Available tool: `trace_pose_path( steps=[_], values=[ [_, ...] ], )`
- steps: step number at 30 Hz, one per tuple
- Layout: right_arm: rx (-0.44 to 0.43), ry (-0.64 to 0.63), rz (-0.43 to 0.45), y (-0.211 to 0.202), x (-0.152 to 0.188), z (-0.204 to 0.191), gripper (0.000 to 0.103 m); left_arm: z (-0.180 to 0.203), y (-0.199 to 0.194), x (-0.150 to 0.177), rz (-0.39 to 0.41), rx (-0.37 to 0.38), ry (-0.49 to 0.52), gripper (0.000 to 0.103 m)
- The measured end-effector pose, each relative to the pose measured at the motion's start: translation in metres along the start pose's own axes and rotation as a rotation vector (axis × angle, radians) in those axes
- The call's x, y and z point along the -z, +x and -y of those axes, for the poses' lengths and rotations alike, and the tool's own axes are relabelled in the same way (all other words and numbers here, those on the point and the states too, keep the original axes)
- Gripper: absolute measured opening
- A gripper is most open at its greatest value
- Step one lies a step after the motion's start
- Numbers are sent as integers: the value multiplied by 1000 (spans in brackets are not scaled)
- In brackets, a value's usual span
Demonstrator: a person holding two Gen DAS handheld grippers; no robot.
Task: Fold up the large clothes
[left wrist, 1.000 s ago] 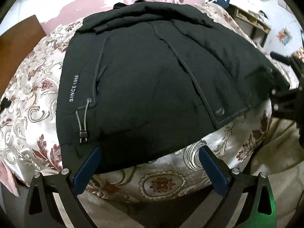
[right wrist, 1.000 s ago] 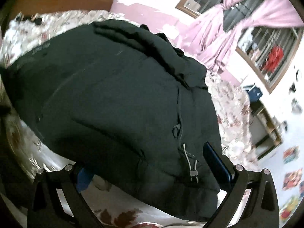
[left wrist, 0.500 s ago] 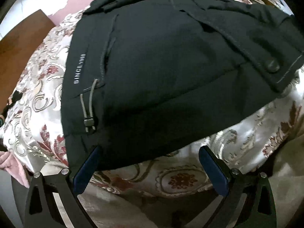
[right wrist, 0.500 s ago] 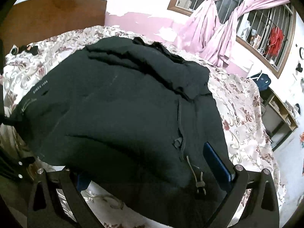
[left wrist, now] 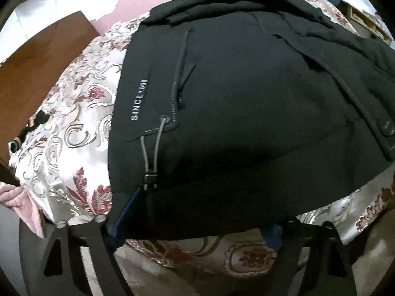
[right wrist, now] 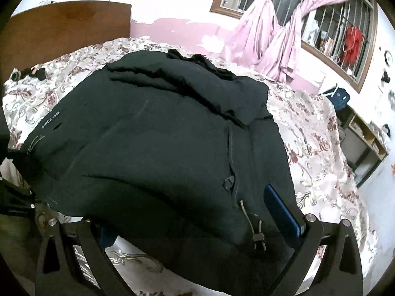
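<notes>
A large black jacket with "SINCE 1968" lettering and grey drawcords lies folded on the floral bedspread; it also fills the right wrist view. My left gripper is open, its blue pads straddling the jacket's near hem, which drapes over both of them. My right gripper is open too, with the hem between its fingers; the right blue pad rests on the fabric near a drawcord toggle, and the left pad is mostly hidden under the cloth.
A wooden headboard stands at the far left. Pink curtains and a barred window are behind the bed. A shelf unit stands right of the bed. Small dark items lie near the headboard. Pink cloth hangs at the left.
Both grippers have moved forward onto the jacket's near hem. The fabric now lies over the left gripper's pads, which earlier sat short of the edge.
</notes>
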State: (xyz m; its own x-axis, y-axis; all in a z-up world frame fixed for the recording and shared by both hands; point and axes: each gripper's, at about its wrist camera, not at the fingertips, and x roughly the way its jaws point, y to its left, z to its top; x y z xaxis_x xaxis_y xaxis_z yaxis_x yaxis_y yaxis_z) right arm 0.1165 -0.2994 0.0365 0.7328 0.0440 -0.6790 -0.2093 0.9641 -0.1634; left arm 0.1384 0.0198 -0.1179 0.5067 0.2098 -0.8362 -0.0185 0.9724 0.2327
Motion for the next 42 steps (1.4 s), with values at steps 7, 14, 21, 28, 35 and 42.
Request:
trace_pose_path(
  steps=[7,14,21,28,35,42],
  values=[
    [22,-9,2,3,3,-3,101,-12,-7,-2,57,6,-73,61],
    [81,1,-21,9,23,-14,101,-36,-18,-1,167,86,-202,48],
    [148,-8,-65,13,41,-24,100,-35,-17,-1,172,99,-214,48],
    [95,-18,-15,9,42,-31,53,-33,-18,1,163,104,-212,48],
    [133,-6,87,-4,43,-33,44,-29,-12,2,125,54,-199,48],
    [115,5,62,1,44,-28,34,-28,-15,2,155,48,-202,39]
  ],
)
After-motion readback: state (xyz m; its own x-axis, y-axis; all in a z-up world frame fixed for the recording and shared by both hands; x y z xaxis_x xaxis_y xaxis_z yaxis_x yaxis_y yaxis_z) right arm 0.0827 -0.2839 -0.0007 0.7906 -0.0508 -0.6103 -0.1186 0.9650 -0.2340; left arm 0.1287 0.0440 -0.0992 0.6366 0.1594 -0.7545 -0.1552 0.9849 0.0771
